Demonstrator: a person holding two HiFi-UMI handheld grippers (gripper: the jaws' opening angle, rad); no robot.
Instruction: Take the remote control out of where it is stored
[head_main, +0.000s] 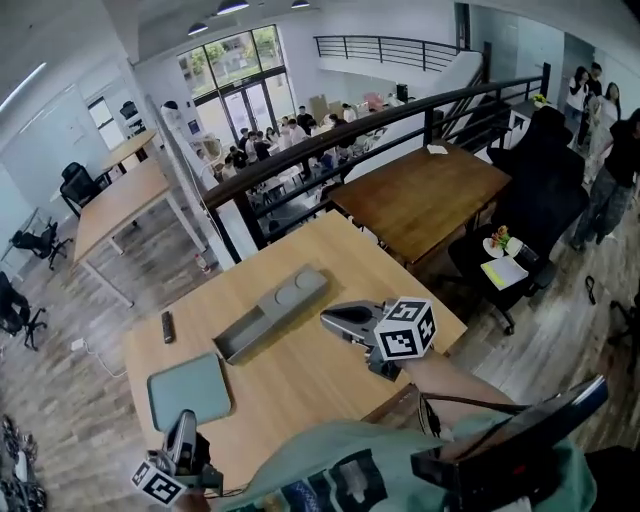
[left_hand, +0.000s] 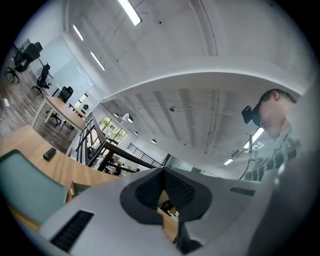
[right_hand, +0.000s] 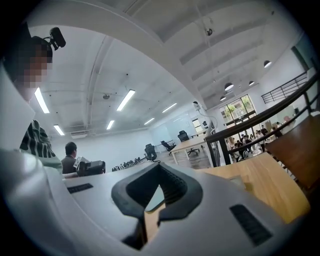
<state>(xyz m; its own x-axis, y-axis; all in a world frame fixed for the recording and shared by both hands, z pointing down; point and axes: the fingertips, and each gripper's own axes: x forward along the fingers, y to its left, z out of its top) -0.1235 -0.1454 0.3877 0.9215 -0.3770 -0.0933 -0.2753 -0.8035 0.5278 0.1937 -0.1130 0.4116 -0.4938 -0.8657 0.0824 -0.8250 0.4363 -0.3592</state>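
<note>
A long grey storage box (head_main: 270, 310) lies slantwise in the middle of the wooden table (head_main: 300, 375), its lower-left half an open trough. A small black bar (head_main: 167, 326), possibly the remote control, lies on the table to the left of the box and shows again (left_hand: 49, 154) in the left gripper view. My right gripper (head_main: 332, 318) hovers just right of the box, jaws together and empty. My left gripper (head_main: 182, 425) is at the table's near-left corner, below a teal pad (head_main: 190, 388), shut and holding nothing. Both gripper views show closed pads against the ceiling.
A dark wooden table (head_main: 420, 195) stands behind on the right, with a black office chair (head_main: 530, 200) beside it. A black railing (head_main: 330, 140) runs behind the table. The teal pad (left_hand: 25, 182) fills the left gripper view's lower left. People stand in the distance.
</note>
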